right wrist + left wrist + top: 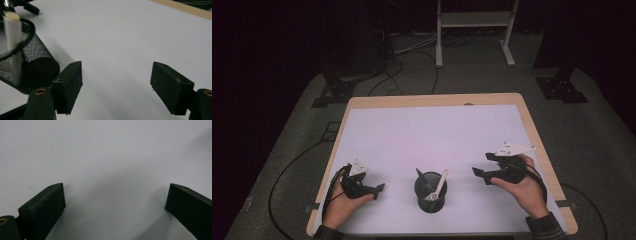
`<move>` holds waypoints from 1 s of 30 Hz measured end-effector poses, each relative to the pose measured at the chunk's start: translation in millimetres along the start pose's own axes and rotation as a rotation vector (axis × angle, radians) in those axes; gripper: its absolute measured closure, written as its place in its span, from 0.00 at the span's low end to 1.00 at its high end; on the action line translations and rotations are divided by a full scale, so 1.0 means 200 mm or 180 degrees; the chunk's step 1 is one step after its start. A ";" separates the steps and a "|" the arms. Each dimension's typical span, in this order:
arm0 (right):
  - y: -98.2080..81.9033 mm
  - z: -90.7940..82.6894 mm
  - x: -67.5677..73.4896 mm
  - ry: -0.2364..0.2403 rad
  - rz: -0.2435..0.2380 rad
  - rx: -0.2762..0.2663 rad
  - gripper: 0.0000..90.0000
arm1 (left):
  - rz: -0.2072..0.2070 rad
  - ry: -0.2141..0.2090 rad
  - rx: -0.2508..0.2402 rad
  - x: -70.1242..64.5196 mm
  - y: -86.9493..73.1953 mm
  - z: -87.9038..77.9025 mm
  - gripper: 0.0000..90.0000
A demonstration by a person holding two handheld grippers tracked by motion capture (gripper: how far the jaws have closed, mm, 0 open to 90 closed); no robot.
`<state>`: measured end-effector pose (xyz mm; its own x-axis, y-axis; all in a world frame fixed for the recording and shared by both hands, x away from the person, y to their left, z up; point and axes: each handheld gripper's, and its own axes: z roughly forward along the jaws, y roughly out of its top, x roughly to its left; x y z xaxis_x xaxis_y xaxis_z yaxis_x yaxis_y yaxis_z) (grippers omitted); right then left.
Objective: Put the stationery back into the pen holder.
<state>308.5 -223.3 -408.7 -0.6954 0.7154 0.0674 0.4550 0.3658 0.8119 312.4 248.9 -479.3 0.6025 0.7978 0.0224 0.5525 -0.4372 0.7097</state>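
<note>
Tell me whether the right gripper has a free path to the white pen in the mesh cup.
Probably yes: the right gripper is open and empty, bare table lies between, and the white pen sticks above the mesh cup.

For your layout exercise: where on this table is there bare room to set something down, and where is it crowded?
The whole far half of the white mat, up to the table's wooden rim, is bare. Nearer, bare strips lie between the mesh cup and the left gripper, and between the cup and the right gripper. The near edge is crowded: both hands flank the cup.
</note>
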 end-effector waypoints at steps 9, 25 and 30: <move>-0.11 0.00 -0.06 -0.0143 0.0101 0.0102 0.21 | -0.0014 -0.0012 0.0000 0.00 0.00 0.00 0.01; -0.29 -0.02 -0.15 -0.0426 0.0275 0.0268 0.20 | -0.0012 -0.0010 0.0001 0.00 0.00 0.00 0.01; -0.33 -0.02 -0.16 -0.0493 0.0285 0.0331 0.20 | -0.0012 -0.0011 0.0003 0.00 0.00 0.00 0.01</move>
<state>298.9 -272.4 -462.0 -0.5595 0.8278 0.0400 0.5717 0.3505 0.7418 312.2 248.6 -479.5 0.6024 0.7980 0.0172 0.5553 -0.4345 0.7091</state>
